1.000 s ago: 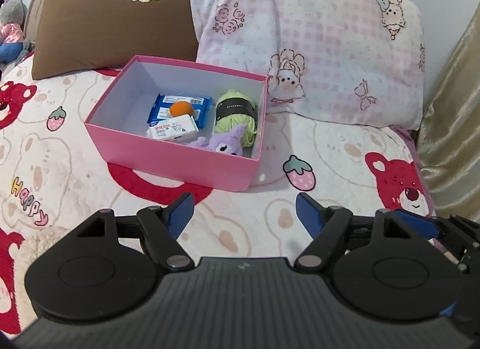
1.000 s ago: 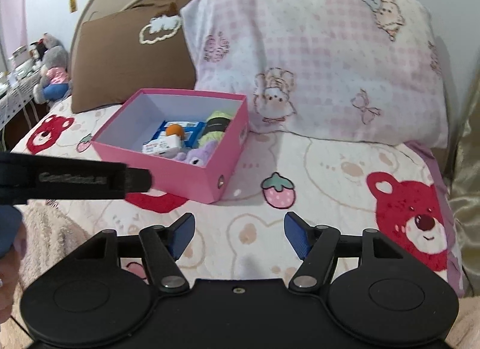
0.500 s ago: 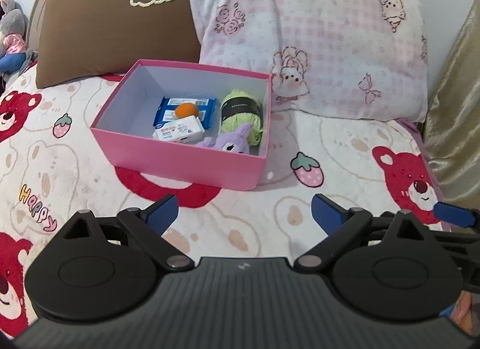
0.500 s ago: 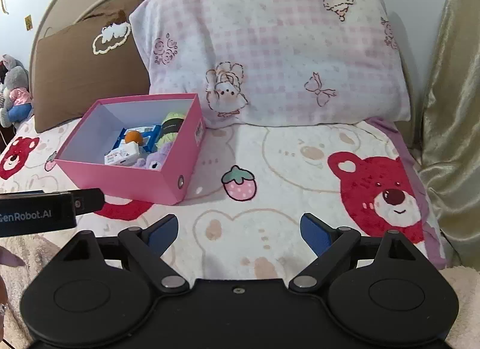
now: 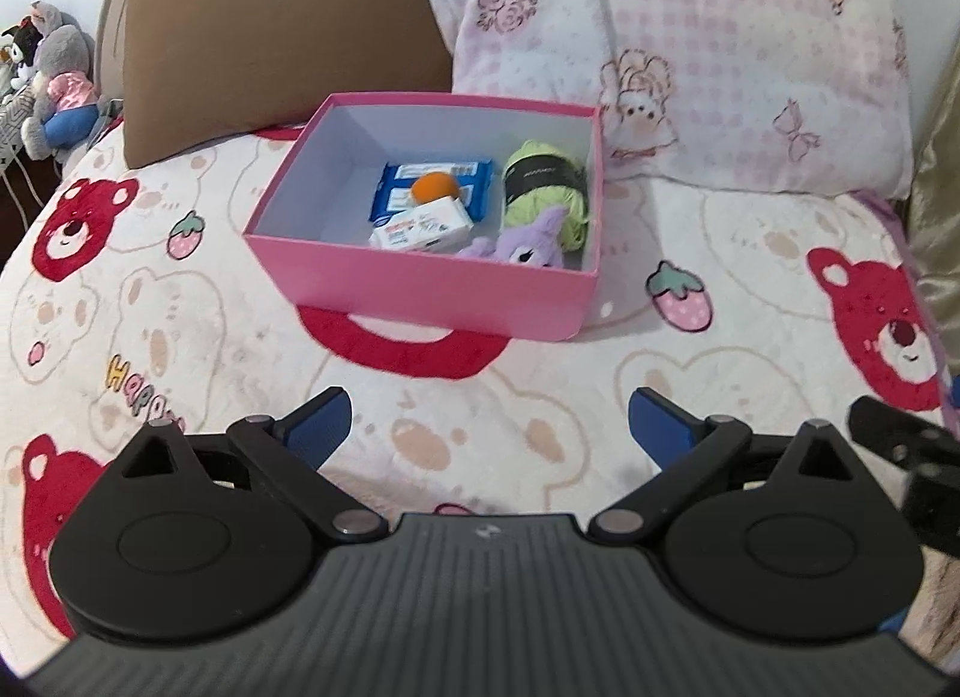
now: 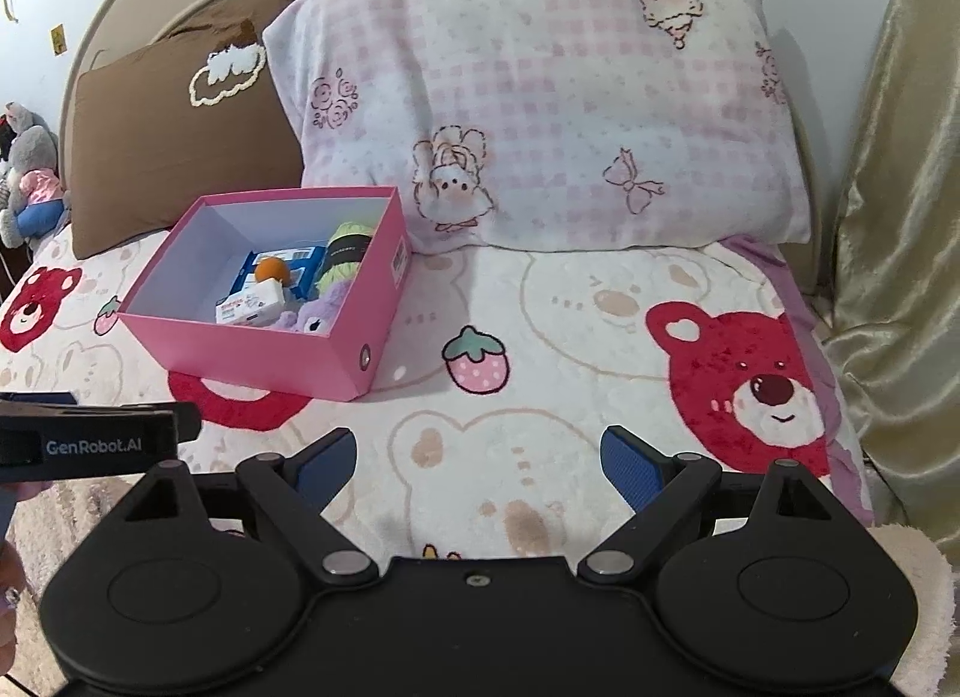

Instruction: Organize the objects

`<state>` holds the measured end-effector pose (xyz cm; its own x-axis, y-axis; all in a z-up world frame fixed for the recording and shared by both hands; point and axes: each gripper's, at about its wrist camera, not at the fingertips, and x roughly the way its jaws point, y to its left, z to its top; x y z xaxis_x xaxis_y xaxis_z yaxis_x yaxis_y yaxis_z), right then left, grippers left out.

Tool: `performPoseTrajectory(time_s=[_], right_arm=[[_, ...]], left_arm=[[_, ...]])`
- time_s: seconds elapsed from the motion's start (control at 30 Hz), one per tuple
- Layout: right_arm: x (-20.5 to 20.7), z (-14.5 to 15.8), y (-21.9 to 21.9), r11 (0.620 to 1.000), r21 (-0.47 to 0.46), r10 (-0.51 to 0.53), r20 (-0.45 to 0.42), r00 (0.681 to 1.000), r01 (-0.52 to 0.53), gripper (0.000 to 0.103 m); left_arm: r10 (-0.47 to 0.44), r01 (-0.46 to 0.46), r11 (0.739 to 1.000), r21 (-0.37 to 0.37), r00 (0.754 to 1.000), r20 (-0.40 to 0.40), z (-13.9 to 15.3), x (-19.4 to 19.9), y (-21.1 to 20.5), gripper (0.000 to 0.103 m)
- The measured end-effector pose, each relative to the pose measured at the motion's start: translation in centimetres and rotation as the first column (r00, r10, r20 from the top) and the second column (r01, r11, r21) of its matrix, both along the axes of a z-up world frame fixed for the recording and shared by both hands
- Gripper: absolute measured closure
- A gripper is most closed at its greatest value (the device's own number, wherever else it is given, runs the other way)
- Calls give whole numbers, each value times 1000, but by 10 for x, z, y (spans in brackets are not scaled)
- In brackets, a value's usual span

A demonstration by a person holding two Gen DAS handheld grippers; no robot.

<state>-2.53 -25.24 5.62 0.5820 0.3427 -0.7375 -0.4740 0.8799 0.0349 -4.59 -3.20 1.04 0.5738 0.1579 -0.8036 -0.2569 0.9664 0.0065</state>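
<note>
While both grippers [image 5: 489, 424] [image 6: 478, 460] gape empty, one pink box [image 5: 420, 292] holds five items

Bear-print bed [image 5: 180, 349] carries pink box [image 5: 432, 295]; brown pillow [image 5: 270, 43]; pink checked pillow [image 5: 690, 49].

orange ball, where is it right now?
In the left wrist view the orange ball sits inside the pink box, on the blue packet, just behind the white wipes pack and left of the green yarn.

One pink box [image 5: 432, 292], two pillows [image 5: 678, 49], one yarn skein [image 5: 543, 181], one orange ball [image 5: 435, 187]
</note>
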Motion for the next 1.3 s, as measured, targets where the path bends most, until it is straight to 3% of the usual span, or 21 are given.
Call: performPoseTrajectory(time_s=[1.13, 1.3], right_arm=[[-10, 8, -1, 1000, -16, -12, 19, 1000, 12, 12], [-10, 8, -1, 1000, -15, -13, 20, 1000, 13, 12]], left_arm=[[-30, 30, 1000, 0, 999, -21, 15, -12, -1, 3], [-39, 40, 999, 29, 999, -17, 17, -14, -2, 3]])
